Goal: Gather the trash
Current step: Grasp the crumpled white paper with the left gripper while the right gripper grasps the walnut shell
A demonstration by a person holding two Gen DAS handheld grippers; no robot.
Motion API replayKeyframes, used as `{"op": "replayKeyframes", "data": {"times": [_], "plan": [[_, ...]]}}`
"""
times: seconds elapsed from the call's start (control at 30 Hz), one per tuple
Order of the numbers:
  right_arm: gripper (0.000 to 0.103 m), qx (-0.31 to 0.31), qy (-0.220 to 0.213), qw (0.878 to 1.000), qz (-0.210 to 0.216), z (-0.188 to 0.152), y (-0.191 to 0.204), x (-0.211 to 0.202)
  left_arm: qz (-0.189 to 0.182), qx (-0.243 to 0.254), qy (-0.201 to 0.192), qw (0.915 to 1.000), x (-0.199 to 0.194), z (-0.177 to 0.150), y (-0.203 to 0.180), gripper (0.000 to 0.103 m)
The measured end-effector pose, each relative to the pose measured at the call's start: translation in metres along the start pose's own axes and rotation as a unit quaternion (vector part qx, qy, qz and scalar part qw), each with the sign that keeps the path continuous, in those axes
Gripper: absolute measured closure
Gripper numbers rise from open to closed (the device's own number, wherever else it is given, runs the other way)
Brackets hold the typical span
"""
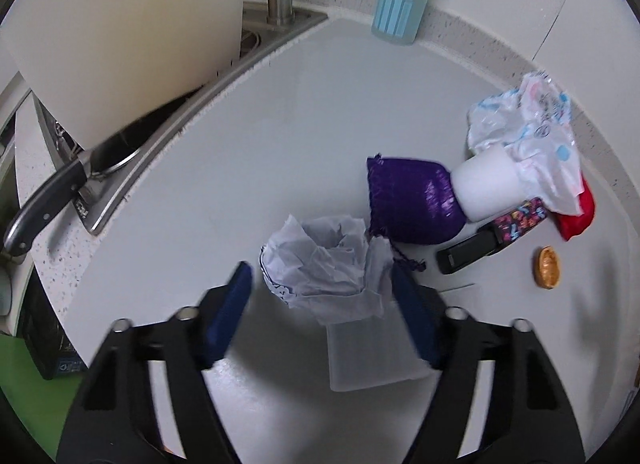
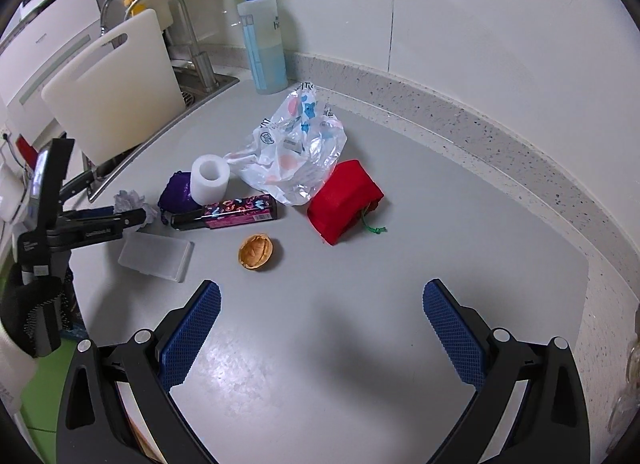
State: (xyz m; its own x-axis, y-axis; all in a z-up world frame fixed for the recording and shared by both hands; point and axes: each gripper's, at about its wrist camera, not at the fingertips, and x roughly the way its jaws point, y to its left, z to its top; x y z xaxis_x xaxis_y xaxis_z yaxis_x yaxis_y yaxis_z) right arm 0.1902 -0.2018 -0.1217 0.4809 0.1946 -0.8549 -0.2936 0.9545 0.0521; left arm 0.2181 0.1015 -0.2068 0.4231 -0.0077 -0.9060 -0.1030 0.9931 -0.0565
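Two tongs work over the grey counter (image 2: 360, 192). The left tongs (image 1: 322, 292) stand wide around a crumpled paper ball (image 1: 328, 264), its right pad touching the paper, just left of the purple pouch (image 1: 412, 200). The right tongs (image 2: 320, 328) gape wide and bare, near a walnut shell (image 2: 256, 251) and clear plastic case (image 2: 155, 257).
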Motion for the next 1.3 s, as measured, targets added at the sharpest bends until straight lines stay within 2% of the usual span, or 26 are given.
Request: {"op": "replayKeyframes", "data": {"times": [0.3,0.6,0.83,1.13,1.17,1.3], "plan": [[0.006,-0.003,0.01,1.0,0.002,0.005,-0.007,0.012,-0.013,0.009,-0.011,0.9998,-0.004,0.002,-0.005,0.054],[0.006,-0.012,0.024,0.999,0.029,0.013,0.006,0.037,-0.007,0.008,-0.038,0.9992,-0.038,-0.001,-0.002,0.054],[0.006,-0.035,0.056,0.997,0.045,0.019,0.029,0.074,-0.008,0.001,-0.056,0.9984,-0.071,-0.014,0.006,0.054],[0.006,-0.063,0.085,0.993,0.051,0.02,0.048,0.111,-0.009,-0.021,-0.061,0.9979,-0.087,-0.028,0.018,0.054],[0.01,-0.066,0.086,0.993,0.049,0.02,0.05,0.113,-0.009,-0.023,-0.061,0.9979,-0.088,-0.03,0.019,0.054],[0.04,-0.073,0.094,0.992,0.045,0.021,0.057,0.121,-0.009,-0.033,-0.057,0.9978,-0.088,-0.037,0.026,0.054]]}}
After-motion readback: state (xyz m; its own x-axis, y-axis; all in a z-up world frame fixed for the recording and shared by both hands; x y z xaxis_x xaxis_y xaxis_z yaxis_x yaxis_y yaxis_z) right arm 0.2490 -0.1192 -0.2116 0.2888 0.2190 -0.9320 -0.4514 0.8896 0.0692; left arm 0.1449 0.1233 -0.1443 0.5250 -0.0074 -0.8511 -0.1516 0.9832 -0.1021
